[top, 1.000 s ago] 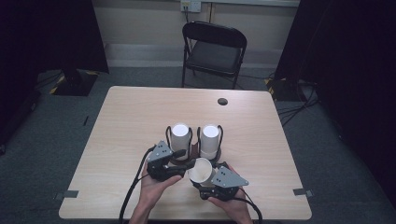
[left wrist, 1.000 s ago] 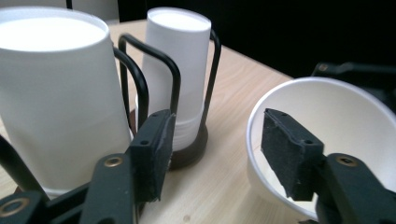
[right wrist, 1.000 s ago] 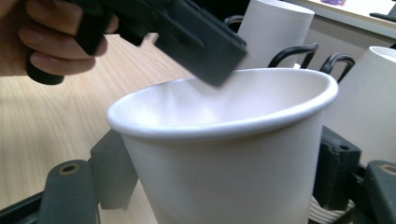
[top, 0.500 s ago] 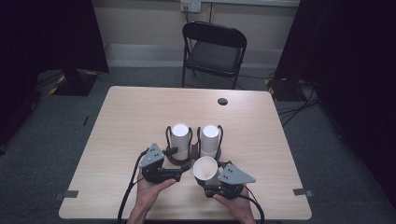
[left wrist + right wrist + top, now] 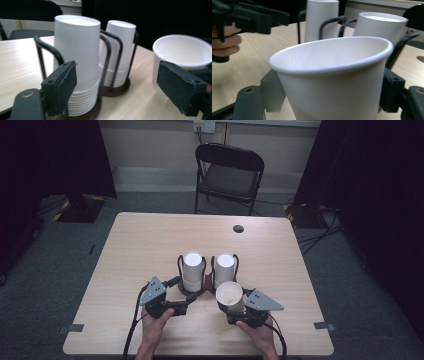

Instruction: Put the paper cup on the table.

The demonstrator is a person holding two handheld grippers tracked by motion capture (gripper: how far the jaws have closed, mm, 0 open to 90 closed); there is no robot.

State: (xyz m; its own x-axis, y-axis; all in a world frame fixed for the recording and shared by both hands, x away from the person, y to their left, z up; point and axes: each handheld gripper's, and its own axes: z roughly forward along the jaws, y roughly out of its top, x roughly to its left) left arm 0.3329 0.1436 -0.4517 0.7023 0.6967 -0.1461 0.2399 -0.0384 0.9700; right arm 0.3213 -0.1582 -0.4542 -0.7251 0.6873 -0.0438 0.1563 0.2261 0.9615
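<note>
Two stacks of upside-down white paper cups (image 5: 192, 269) (image 5: 224, 266) stand in a black wire holder (image 5: 179, 265) at the table's middle. Just in front of them, my right gripper (image 5: 234, 306) is shut on a single upright white cup (image 5: 229, 294), which looms large between its jaws (image 5: 332, 82). To the left of that cup my left gripper (image 5: 190, 300) has just been opening its jaws and stands open with nothing between its pads. It looks at the nearer stack (image 5: 77, 50), with the held cup (image 5: 182, 52) off to its right.
A black folding chair (image 5: 229, 172) stands beyond the far edge of the wooden table (image 5: 140, 245). A small dark round hole (image 5: 238, 228) sits near the table's back right. Both forearms come in over the near edge.
The left gripper has drawn back leftward from the single cup and its jaws have spread. The right gripper has carried the cup slightly to the right.
</note>
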